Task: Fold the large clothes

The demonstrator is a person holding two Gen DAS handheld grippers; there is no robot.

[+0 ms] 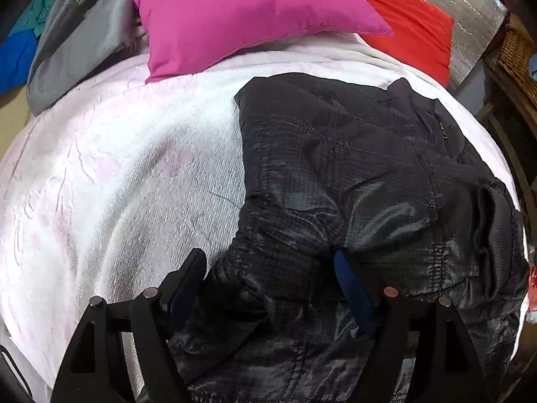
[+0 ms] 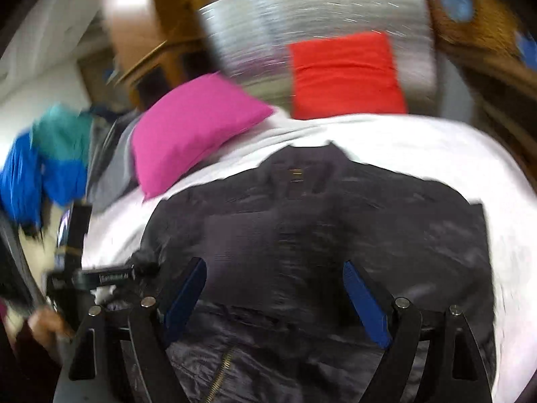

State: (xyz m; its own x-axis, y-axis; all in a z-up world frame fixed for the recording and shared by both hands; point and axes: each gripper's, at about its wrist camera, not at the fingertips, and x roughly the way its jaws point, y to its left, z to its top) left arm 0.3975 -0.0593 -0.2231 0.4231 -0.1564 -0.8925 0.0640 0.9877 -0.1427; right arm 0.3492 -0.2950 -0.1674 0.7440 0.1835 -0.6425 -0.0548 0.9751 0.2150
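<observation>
Black quilted fabric fills the space below both tools: a dark puffer jacket (image 1: 352, 174) lies spread on the white blanket (image 1: 117, 168) of a bed, its collar toward the pillows. Going from the left, the left gripper (image 1: 268, 262) hangs over the jacket's near hem with its jaws wide apart; a bunched fold of the jacket rises between the blue pads, but whether either pad presses on it cannot be told, and nothing looks pinched. Left of the jacket's edge the blanket lies bare, open room reaching up to the pink pillow (image 1: 235, 13) and a heap of grey clothes (image 1: 77, 40) at the bed's far left. The right gripper (image 2: 275, 275), seen in a motion-blurred view, hovers above the jacket's middle with its jaws spread wide and nothing between them; a brass zipper (image 2: 221, 369) shows just below. Right of the jacket only a narrow band of blanket remains before the bed's edge, with the red pillow (image 2: 345, 74) standing against a silvery headboard (image 2: 302, 10) beyond.
</observation>
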